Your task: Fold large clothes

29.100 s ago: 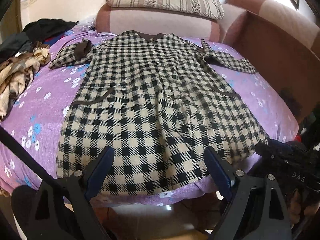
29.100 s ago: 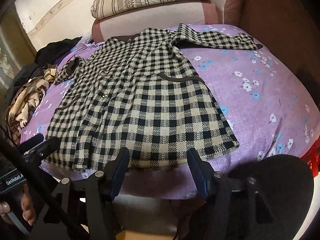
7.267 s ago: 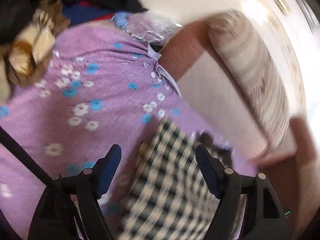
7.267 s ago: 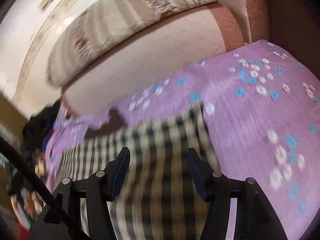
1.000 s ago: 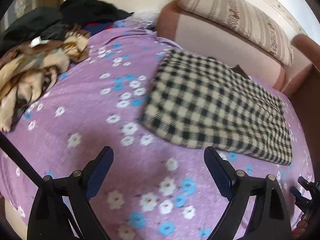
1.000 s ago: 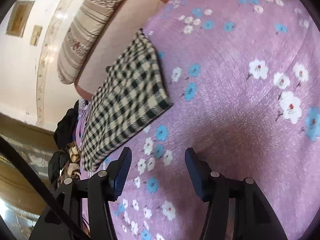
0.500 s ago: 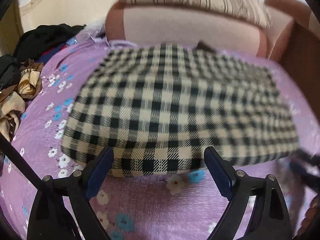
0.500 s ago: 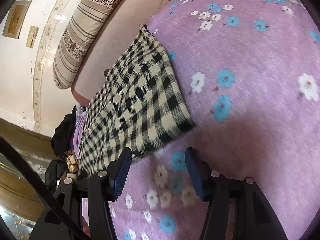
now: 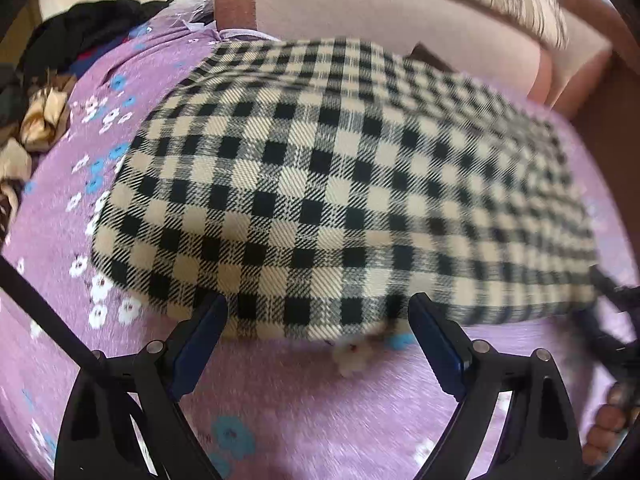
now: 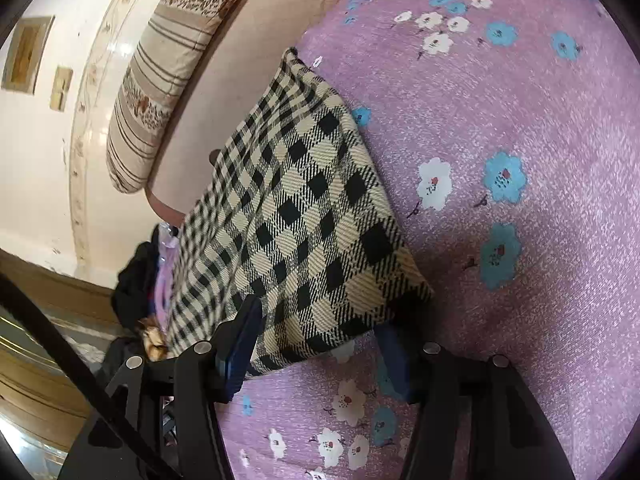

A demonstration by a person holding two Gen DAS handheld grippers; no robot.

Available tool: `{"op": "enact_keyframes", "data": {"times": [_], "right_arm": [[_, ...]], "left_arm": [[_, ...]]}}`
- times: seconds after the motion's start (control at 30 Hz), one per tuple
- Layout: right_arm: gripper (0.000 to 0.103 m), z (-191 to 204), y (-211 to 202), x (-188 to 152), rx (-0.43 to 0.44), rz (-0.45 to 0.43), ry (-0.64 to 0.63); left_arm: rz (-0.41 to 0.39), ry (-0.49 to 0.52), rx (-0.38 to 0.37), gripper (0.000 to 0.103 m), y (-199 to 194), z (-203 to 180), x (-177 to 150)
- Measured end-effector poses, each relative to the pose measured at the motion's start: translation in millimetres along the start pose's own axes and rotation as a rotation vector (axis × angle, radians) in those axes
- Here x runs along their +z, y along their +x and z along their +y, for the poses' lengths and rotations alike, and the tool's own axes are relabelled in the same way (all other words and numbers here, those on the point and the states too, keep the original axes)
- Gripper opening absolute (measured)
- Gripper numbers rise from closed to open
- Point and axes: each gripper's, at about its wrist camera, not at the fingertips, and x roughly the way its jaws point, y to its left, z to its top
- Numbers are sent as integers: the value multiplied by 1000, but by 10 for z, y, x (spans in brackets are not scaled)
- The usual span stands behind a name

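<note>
The black-and-cream checked garment [image 9: 340, 184] lies folded into a flat rectangle on the purple flowered bed cover [image 9: 320, 420]. My left gripper [image 9: 316, 340] is open, its jaws either side of the near folded edge, just short of it. In the right wrist view the garment [image 10: 304, 232] runs away to the upper left. My right gripper [image 10: 316, 344] is open and straddles the garment's near right corner; the right finger [image 10: 394, 364] sits low beside that corner. The other gripper shows at the right edge of the left wrist view [image 9: 612, 320].
A striped bolster pillow [image 10: 160, 68] lies on the pink headboard cushion [image 9: 380, 12] behind the garment. A heap of dark and tan clothes [image 9: 48, 92] sits at the bed's far left. A brown side panel [image 9: 608, 112] bounds the right.
Both grippers have moved in toward the folded garment's near edge; it now fills more of each view. The right gripper has reached its near right corner. The garment itself has not moved.
</note>
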Motion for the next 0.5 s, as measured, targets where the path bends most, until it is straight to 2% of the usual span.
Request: {"op": "enact_keyframes", "data": {"times": [0.13,0.27,0.37,0.5], "right_arm": [[60,19,-28,-36,-9,-12,-3],[60,39,-112,-138,-42,-35,10],[60,44,-115,-171,-54,-46,3],[64,97,-9,-89,-72,-63,30]], "left_arm": [[-43,-40,-32,91,-288,146,0],[-86,-99,-4,91,-524,484,-22],[-90,-172,26,91,-595,786,-66],[-84,-255,13,91,-619,1148,-108]]}}
